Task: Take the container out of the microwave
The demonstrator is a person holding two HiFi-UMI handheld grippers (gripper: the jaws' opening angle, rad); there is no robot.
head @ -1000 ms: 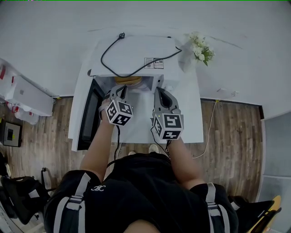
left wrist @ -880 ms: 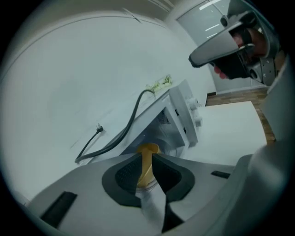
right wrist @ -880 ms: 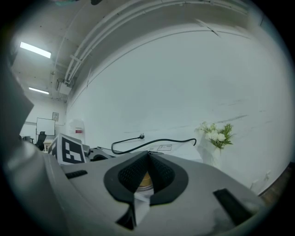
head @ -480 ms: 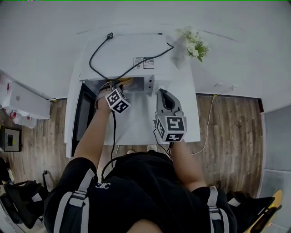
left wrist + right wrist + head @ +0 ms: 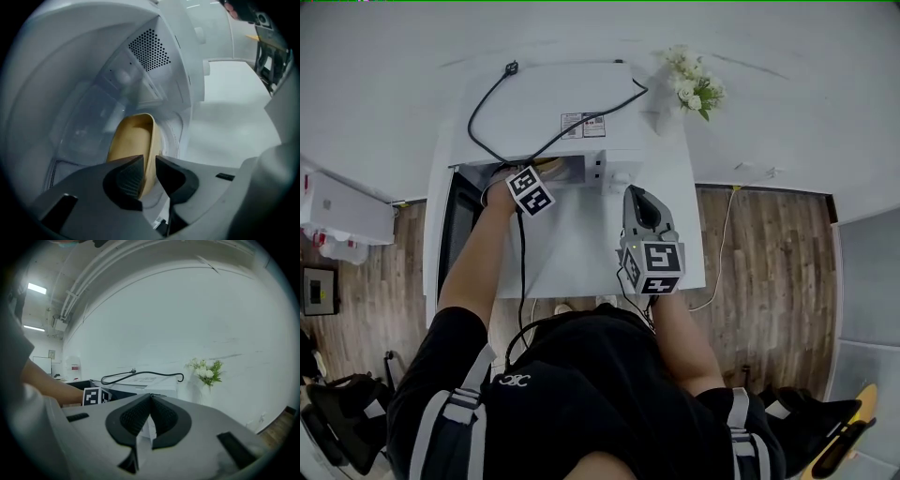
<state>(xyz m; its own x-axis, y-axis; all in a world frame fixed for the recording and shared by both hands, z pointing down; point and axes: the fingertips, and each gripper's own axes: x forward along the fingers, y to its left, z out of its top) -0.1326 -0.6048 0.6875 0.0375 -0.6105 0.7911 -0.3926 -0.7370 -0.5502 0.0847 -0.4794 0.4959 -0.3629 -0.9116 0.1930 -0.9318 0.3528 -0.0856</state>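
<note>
Inside the microwave (image 5: 581, 94), your left gripper (image 5: 149, 174) pinches the near rim of the container (image 5: 133, 138) between its fingers; your right gripper (image 5: 151, 417) hangs outside, clenched and empty.

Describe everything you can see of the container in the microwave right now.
The container is a tan, matte, bowl-like dish with a thin wall and a smooth rounded rim. The part of its inside that shows looks empty. It is inside the open microwave, within the white cavity. The left gripper has its jaws closed on the near rim, one jaw on each side of the wall. From the head view only a tan sliver shows.
</note>
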